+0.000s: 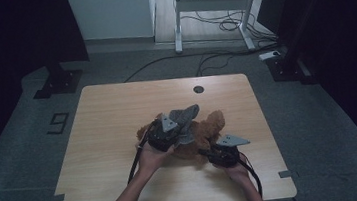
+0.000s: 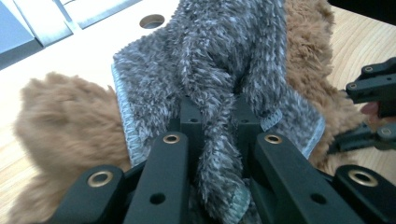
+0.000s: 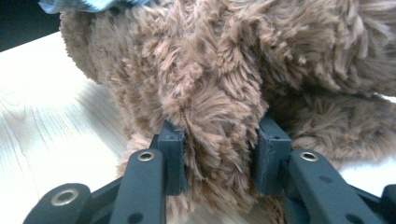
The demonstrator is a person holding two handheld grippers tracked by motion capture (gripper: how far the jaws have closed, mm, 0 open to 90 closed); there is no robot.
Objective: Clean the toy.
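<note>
Left gripper view: left gripper (image 2: pixel 215 116) pinches grey cloth (image 2: pixel 210 60); right gripper (image 3: pixel 219 158) clamps brown cloth (image 3: pixel 224 84).

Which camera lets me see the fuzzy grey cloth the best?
The left gripper view: the grey cloth is close up, its fluffy pile and stitched hem sharp, a fold pinched in the left gripper. The high view shows it small, draped over the brown cloth. The right gripper view catches a corner at the top edge.
</note>
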